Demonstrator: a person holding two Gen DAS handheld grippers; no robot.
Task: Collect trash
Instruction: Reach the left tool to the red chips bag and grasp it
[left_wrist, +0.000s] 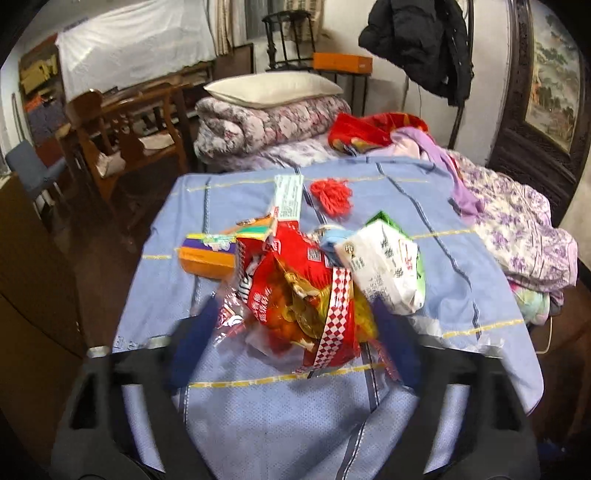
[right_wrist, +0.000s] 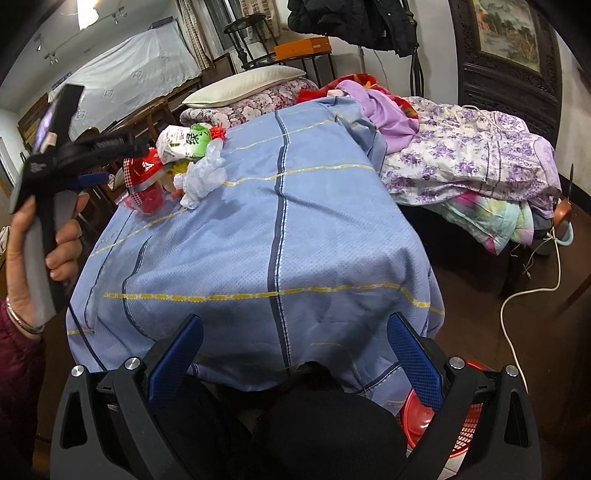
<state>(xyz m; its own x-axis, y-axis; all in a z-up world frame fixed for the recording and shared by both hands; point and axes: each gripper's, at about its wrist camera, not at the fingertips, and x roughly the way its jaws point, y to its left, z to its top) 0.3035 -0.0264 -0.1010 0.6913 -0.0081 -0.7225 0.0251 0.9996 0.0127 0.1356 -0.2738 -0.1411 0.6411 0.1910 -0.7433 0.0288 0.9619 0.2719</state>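
Note:
A crumpled red snack wrapper (left_wrist: 306, 295) lies in a heap of trash on the table's blue checked cloth (left_wrist: 461, 229). My left gripper (left_wrist: 293, 310) is shut on it, a blue pad against each side. Around it are a white and green packet (left_wrist: 384, 266), an orange box (left_wrist: 207, 258), a white carton (left_wrist: 288, 201) and a red knotted ornament (left_wrist: 330, 199). The right wrist view shows the left gripper (right_wrist: 99, 177) in a hand (right_wrist: 55, 236) at the table's left edge, beside crumpled clear plastic (right_wrist: 201, 179). My right gripper (right_wrist: 295, 321) hangs open over the near edge, holding nothing.
A red basket (right_wrist: 461, 424) sits on the floor below the right gripper, next to a dark shape. Folded floral bedding (right_wrist: 461, 162) is piled right of the table, and a white cable (right_wrist: 517, 295) runs across the floor. A wooden chair (left_wrist: 122, 140) stands to the left.

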